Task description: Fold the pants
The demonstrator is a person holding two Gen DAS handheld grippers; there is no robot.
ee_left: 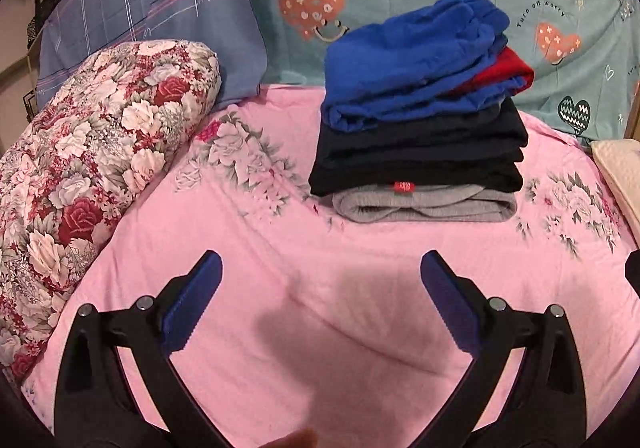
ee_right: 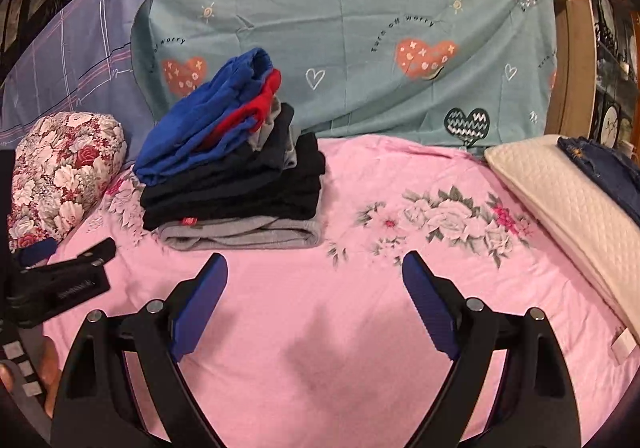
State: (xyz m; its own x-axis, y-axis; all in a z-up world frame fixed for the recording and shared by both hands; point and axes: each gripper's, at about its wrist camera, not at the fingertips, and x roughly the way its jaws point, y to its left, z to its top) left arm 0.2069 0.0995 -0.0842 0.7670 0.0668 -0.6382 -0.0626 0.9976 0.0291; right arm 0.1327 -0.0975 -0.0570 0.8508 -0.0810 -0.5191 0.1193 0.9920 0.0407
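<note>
Beyond the right hand-held gripper (ee_right: 315, 260), to its far right, dark blue denim (ee_right: 608, 171) ran off the edge. To its left, the left hand-held gripper (ee_right: 68, 272) was partly cut off; its label was unreadable.

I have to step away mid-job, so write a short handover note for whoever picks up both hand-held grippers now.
Left hand-held gripper: open, empty, over the bare pink sheet.
Right hand-held gripper: open, empty, beside it.
Folded stack at the back: grey at the bottom, black in the middle, blue and red on top.
Dark denim garment lies on the white pillow at right; probably next to fold, though I can't confirm it's pants.
</note>
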